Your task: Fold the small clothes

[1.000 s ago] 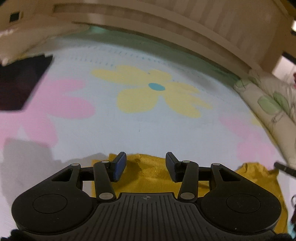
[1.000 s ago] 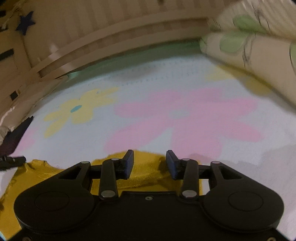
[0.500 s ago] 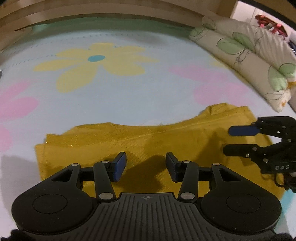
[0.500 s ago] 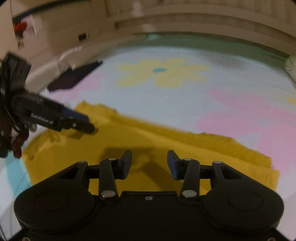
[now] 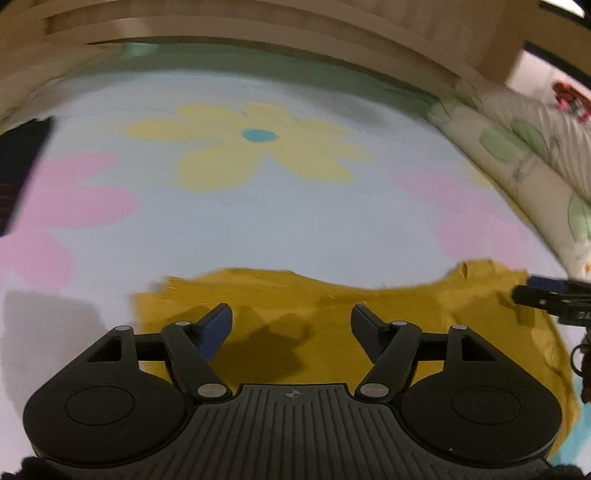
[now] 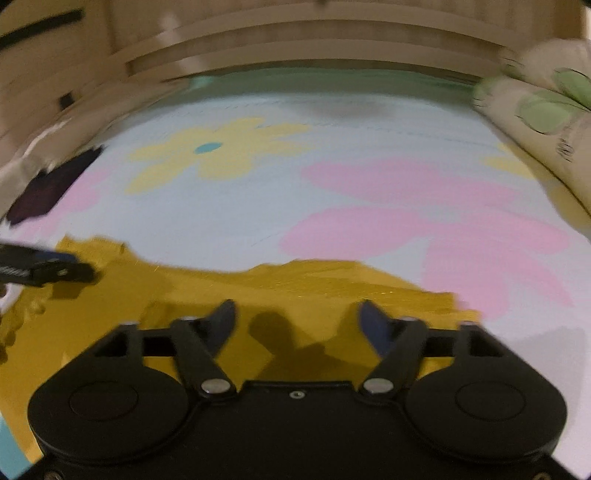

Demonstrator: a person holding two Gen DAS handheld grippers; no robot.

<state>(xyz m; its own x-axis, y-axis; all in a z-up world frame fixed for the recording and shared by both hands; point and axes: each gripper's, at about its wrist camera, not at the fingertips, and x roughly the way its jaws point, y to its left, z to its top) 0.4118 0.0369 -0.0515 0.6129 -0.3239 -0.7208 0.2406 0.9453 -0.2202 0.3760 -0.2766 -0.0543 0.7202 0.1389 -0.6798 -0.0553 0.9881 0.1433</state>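
1. Pale blue bedding point(image 5: 295, 229) printed with big yellow and pink flowers fills the scene, backed by a slatted wooden frame point(image 5: 258, 22) along the far edge.
2. Off to the right a cream pillow point(image 5: 535, 147) with green leaf print lies against the edge of the sheet; it shows in the right wrist view too point(image 6: 546, 107).
3. On the near part of the sheet lies the mustard-yellow garment point(image 5: 295, 314), spread flat, its long axis running left to right across both views point(image 6: 295, 288). Its far edge is wavy, with a small raised bump at the right end in the left view. Which end is the neck I cannot tell through the blur.
4. A dark cloth point(image 5: 18, 173) sits at the far left of the sheet, well apart from the yellow one.
5. Over the garment's left part hangs the left gripper point(image 5: 291, 321), fingers spread wide and holding nothing, shadow on the fabric below.
6. Likewise the right gripper point(image 6: 295, 317) hangs over the right part, fingers parted and empty.
7. Each gripper's tip pokes into the other's view at the garment's ends.
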